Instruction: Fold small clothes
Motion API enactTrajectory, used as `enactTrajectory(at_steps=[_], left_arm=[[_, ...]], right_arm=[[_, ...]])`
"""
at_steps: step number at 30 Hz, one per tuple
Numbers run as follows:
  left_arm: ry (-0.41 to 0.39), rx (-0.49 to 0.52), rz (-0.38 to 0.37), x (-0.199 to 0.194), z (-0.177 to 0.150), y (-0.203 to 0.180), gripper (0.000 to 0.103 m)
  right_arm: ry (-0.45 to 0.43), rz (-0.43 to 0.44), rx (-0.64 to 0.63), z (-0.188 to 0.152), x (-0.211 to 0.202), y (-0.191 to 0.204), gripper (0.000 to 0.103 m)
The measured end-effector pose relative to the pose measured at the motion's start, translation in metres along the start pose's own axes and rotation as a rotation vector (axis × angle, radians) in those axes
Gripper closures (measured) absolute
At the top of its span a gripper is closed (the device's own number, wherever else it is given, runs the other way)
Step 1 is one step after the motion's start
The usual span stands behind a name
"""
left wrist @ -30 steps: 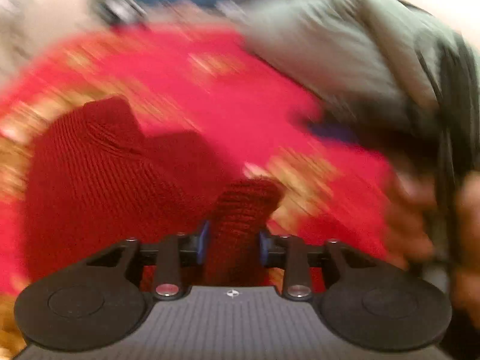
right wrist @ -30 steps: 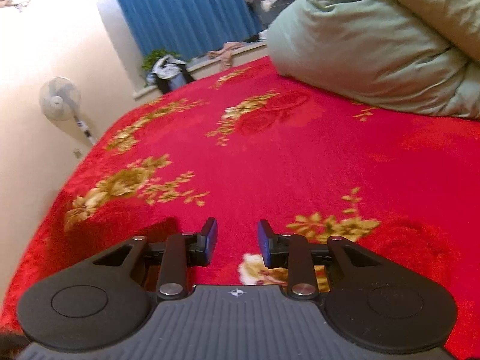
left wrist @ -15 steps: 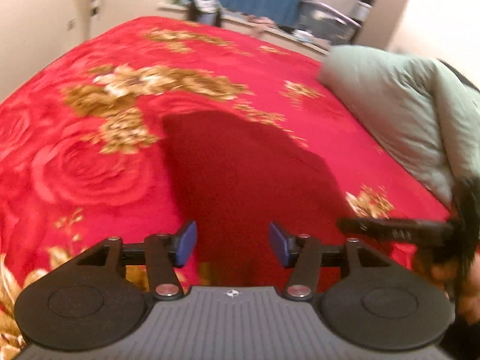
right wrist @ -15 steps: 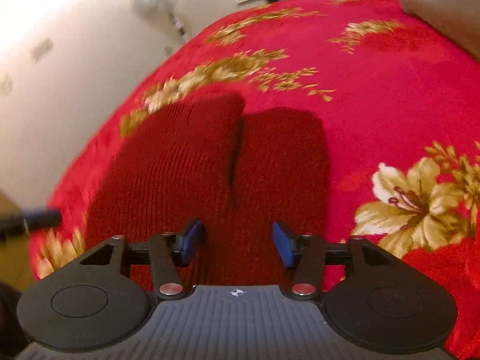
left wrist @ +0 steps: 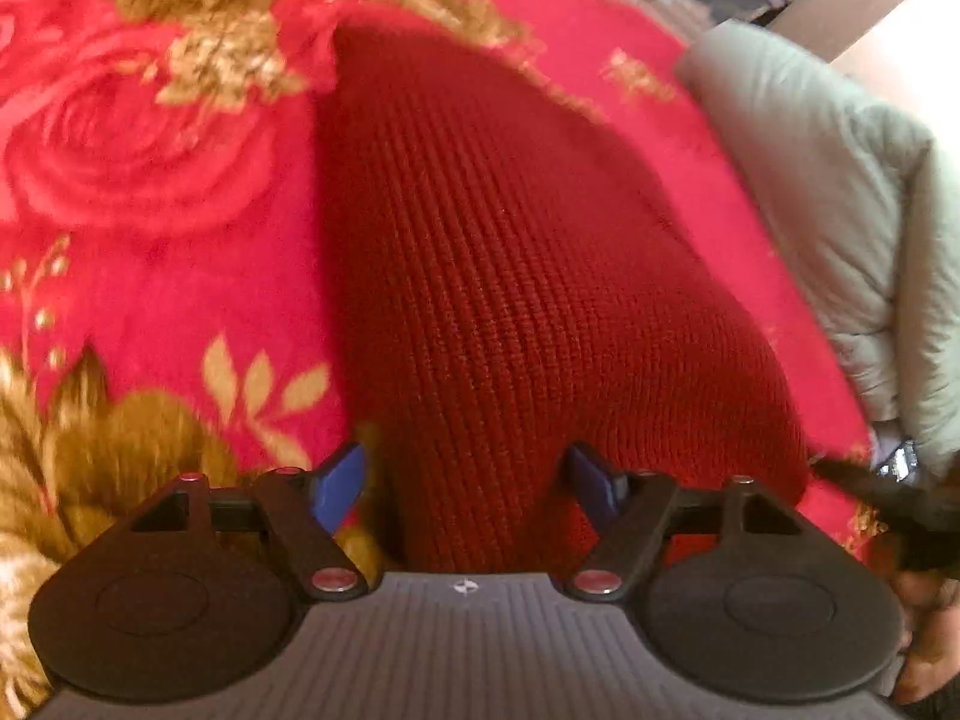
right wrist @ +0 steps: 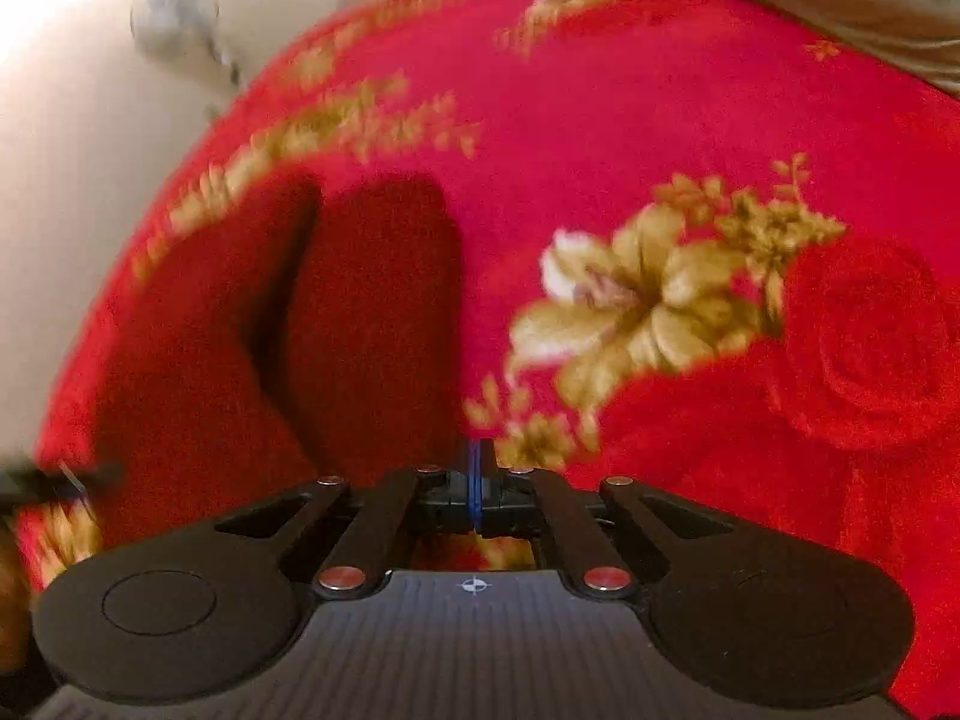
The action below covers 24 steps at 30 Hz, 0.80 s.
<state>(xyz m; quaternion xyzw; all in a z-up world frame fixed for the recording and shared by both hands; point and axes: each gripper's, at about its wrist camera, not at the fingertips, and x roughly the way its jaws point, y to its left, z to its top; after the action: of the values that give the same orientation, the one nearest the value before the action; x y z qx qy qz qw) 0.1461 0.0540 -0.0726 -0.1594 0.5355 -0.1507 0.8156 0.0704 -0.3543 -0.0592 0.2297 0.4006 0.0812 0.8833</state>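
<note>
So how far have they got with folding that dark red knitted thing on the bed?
Partly done, it seems. The red knit garment lies on the floral blanket in two side-by-side sections, as if folded lengthwise. In hand: nothing. The left tool is open with the knit just beyond it; the right tool is shut by the garment's edge, whether on fabric is unclear. Probably a final crosswise fold remains.

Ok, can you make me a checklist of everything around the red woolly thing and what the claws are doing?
Surface: red blanket with gold flowers, on a bed.
Job's things: dark red knit garment lying flat; in the right view it shows two side-by-side parts.
Clutter: nothing seen.
Claws: left claw open over the knit's near edge; right claw shut, nothing seen in it.
Cables: nothing seen.
Surroundings: grey-green duvet, standing fan, pale wall.
</note>
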Motion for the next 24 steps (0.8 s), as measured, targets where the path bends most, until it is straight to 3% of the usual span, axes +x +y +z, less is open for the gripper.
enactTrajectory(at_steps=[1, 3, 4, 5, 8, 9, 10, 11, 13, 15, 17, 20, 22, 24], left_arm=[[-0.006, 0.027, -0.002, -0.001, 0.0, -0.004, 0.025], [-0.013, 0.065, 0.014, -0.001, 0.0, -0.009, 0.024], [-0.008, 0.07, 0.016, 0.0, 0.0, -0.009, 0.022], [-0.002, 0.064, 0.014, 0.002, 0.0, -0.009, 0.022], [-0.001, 0.049, 0.008, 0.001, 0.002, -0.007, 0.021], [-0.003, 0.045, 0.007, 0.002, 0.003, -0.007, 0.021], [-0.006, 0.036, 0.004, 0.002, 0.002, -0.007, 0.021], [-0.01, 0.028, -0.001, 0.002, 0.001, -0.006, 0.021], [-0.029, 0.001, -0.019, -0.001, 0.004, -0.001, 0.021], [-0.061, -0.028, -0.053, -0.01, 0.006, 0.001, 0.02], [-0.087, -0.047, -0.079, -0.016, 0.007, 0.004, 0.02], [-0.07, -0.044, -0.052, -0.013, 0.009, 0.005, 0.016], [-0.022, -0.023, -0.035, -0.006, 0.007, 0.002, 0.014], [-0.025, 0.0, -0.014, -0.007, 0.008, -0.002, 0.014]], right_arm=[[-0.064, 0.053, -0.014, 0.001, -0.01, 0.004, 0.099], [-0.129, 0.13, -0.057, 0.002, -0.018, 0.012, 0.075], [-0.113, 0.15, -0.072, 0.001, -0.014, 0.014, 0.045], [-0.074, 0.166, -0.086, -0.001, -0.006, 0.017, 0.034], [0.058, 0.155, -0.135, -0.014, 0.025, 0.028, 0.043], [0.08, 0.156, -0.164, -0.019, 0.032, 0.033, 0.053], [0.083, 0.157, -0.19, -0.023, 0.034, 0.04, 0.076], [0.076, 0.164, -0.215, -0.025, 0.032, 0.045, 0.084], [0.027, 0.204, -0.228, -0.022, 0.015, 0.05, 0.086], [-0.04, 0.291, -0.162, -0.009, -0.012, 0.041, 0.087], [-0.028, 0.327, -0.117, -0.005, -0.021, 0.029, 0.088], [0.179, 0.078, -0.111, -0.019, 0.021, 0.009, 0.088], [0.238, 0.045, -0.084, -0.025, 0.034, 0.006, 0.088], [0.205, 0.072, -0.125, -0.018, 0.024, 0.015, 0.087]])
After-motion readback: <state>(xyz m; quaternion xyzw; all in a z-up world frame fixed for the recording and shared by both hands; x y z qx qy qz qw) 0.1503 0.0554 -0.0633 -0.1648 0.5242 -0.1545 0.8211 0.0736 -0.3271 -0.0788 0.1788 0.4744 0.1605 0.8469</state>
